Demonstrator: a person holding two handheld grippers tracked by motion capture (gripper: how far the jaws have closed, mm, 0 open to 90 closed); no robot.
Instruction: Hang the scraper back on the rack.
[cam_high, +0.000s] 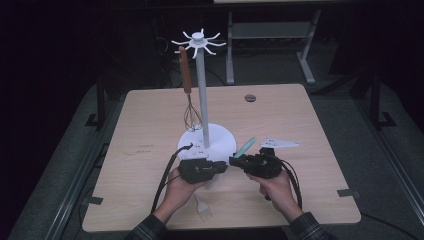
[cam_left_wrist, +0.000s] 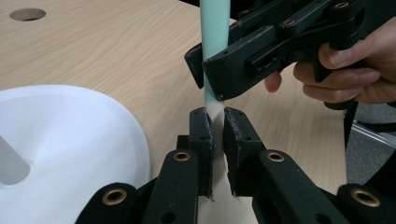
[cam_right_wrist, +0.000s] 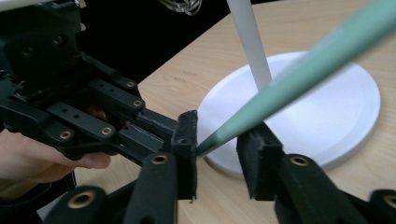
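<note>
A utensil with a teal handle (cam_high: 246, 146) and a pale neck (cam_left_wrist: 214, 111) is held just right of the white stand base (cam_high: 220, 136). My left gripper (cam_left_wrist: 218, 125) is shut on the pale neck, with both pads pressed on it. My right gripper (cam_right_wrist: 217, 142) faces it from the right, its jaws around the teal handle (cam_right_wrist: 299, 77) just above that grip. The handle's low end touches one pad and a gap shows at the other. In the high view the left gripper (cam_high: 224, 166) and right gripper (cam_high: 234, 161) meet tip to tip.
The white stand's pole (cam_high: 202, 95) rises to a ring of hooks (cam_high: 199, 41); a whisk with a brown handle (cam_high: 186, 75) hangs there. A flat white utensil (cam_high: 281, 144) lies right of the base. A white brush-like tool (cam_high: 202, 207) lies near the table's front edge.
</note>
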